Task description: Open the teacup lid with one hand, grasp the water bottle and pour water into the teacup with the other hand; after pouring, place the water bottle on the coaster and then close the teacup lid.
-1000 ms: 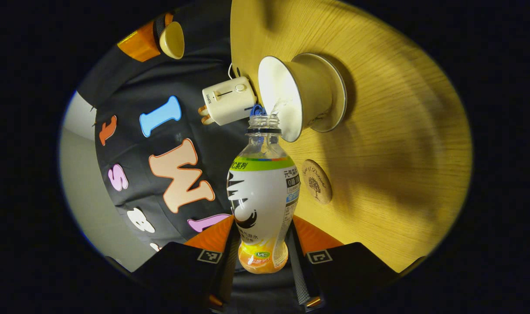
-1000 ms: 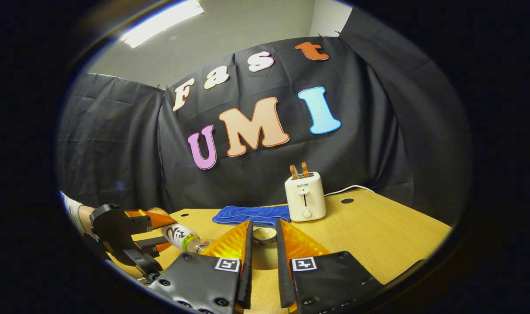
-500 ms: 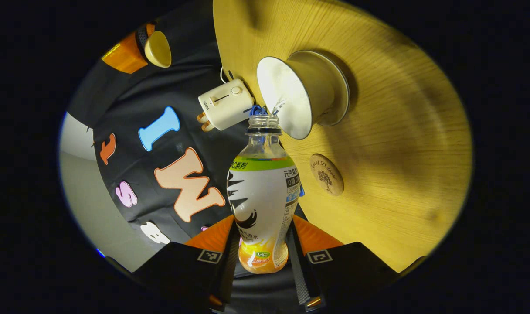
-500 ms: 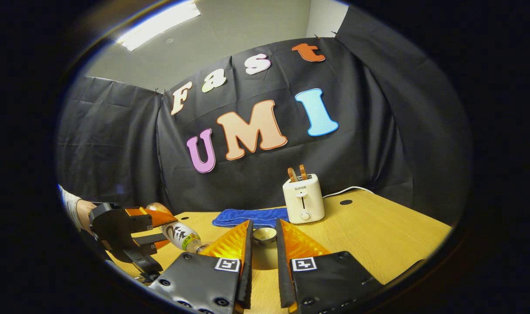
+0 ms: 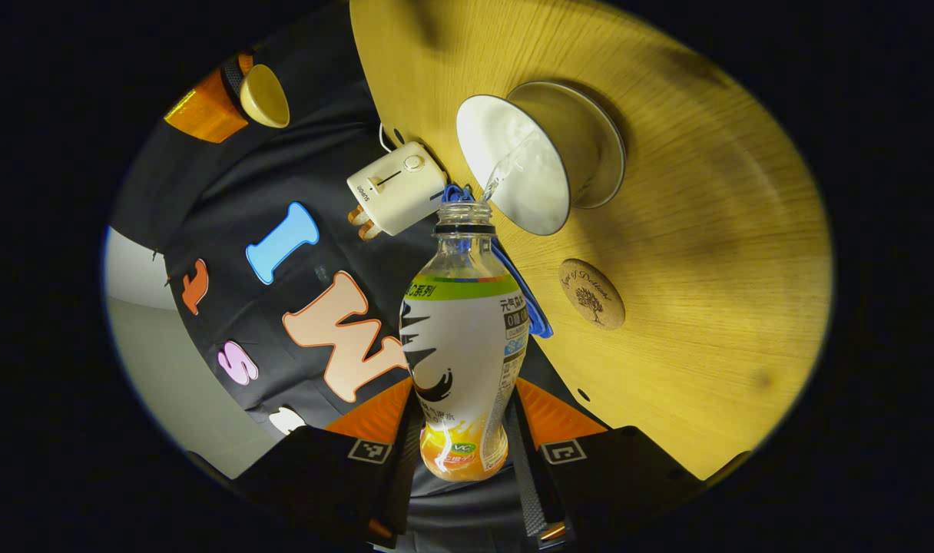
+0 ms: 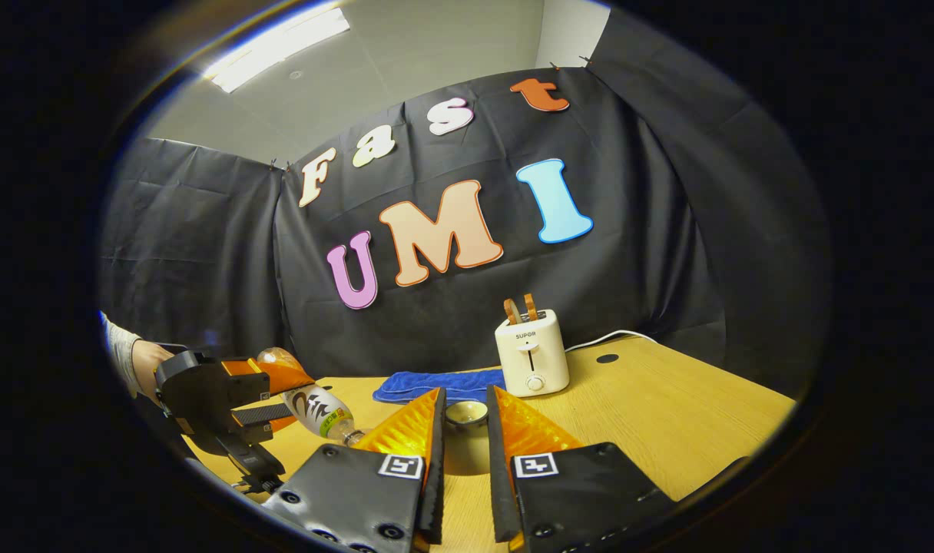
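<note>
Left gripper view: the left tongs (image 5: 461, 453) are clamped on the lower body of a clear plastic water bottle with a white, green and orange label (image 5: 462, 338), one finger pressing each side. The bottle is uncapped and tipped toward a white ceramic teacup (image 5: 540, 157) standing on its saucer on the light wooden tabletop (image 5: 705, 253). A thin stream of water runs from the bottle mouth over the cup's rim into the cup (the view is rolled, so the tabletop appears on edge). A round cork coaster with a tree emblem (image 5: 592, 294) lies bare on the tabletop just beside the cup, apart from it. A blue cloth (image 5: 530, 303) shows behind the bottle neck, and a cream two-slot toaster (image 5: 396, 187) stands farther back. At upper left the right tongs (image 5: 233, 100) hold a small cream teacup lid (image 5: 264, 96) aloft.

Right gripper view: the right tongs (image 6: 464, 430) are nearly closed, with the teacup lid (image 6: 466, 412) gripped between the fingertips, well above the tabletop (image 6: 667, 415). At lower left a person's hand (image 6: 146, 361) carries the left tongs (image 6: 271, 403), which hold the water bottle (image 6: 319, 411) slanted neck-down. The blue cloth (image 6: 436, 384) lies folded near the back edge, the toaster (image 6: 531, 359) just beside it with its white cord trailing right.
</note>
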Demonstrator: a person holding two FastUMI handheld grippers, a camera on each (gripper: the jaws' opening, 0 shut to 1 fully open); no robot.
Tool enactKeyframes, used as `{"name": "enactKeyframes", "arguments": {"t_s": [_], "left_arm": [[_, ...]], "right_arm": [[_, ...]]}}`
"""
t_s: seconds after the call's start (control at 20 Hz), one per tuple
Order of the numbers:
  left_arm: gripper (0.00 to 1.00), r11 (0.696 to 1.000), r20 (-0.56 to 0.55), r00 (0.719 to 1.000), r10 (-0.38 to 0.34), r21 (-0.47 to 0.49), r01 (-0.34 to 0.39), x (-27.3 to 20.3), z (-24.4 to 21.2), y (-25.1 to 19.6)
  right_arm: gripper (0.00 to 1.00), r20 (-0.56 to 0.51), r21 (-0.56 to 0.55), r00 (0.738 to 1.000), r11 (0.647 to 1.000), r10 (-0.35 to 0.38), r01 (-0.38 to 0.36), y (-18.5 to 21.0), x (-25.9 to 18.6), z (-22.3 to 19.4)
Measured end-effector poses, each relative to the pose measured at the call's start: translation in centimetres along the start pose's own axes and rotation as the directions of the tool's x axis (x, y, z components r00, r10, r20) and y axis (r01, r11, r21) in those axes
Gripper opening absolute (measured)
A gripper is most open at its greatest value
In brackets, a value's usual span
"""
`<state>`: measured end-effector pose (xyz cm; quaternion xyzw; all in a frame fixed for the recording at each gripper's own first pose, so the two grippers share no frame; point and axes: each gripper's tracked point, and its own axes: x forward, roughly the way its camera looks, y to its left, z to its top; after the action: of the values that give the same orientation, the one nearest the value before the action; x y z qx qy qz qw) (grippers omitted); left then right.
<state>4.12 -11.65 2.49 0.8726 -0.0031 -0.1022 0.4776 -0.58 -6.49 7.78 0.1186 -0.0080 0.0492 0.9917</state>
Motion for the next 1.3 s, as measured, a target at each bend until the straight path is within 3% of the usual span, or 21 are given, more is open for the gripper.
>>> {"name": "enactKeyframes", "arguments": {"t_s": [0.5,1.3], "left_arm": [[0.56,0.996,0.001,1.000,-0.016,0.089,0.016,0.2,-0.5,0.4],[0.55,0.994,0.008,0.999,-0.033,0.104,0.032,0.2,-0.1,-0.4]], "right_arm": [[0.27,-0.006,0.001,1.000,1.000,0.018,-0.018,0.8,0.0,-0.3],[0.27,-0.011,0.002,1.000,1.000,0.025,-0.025,1.1,0.1,-0.5]]}}
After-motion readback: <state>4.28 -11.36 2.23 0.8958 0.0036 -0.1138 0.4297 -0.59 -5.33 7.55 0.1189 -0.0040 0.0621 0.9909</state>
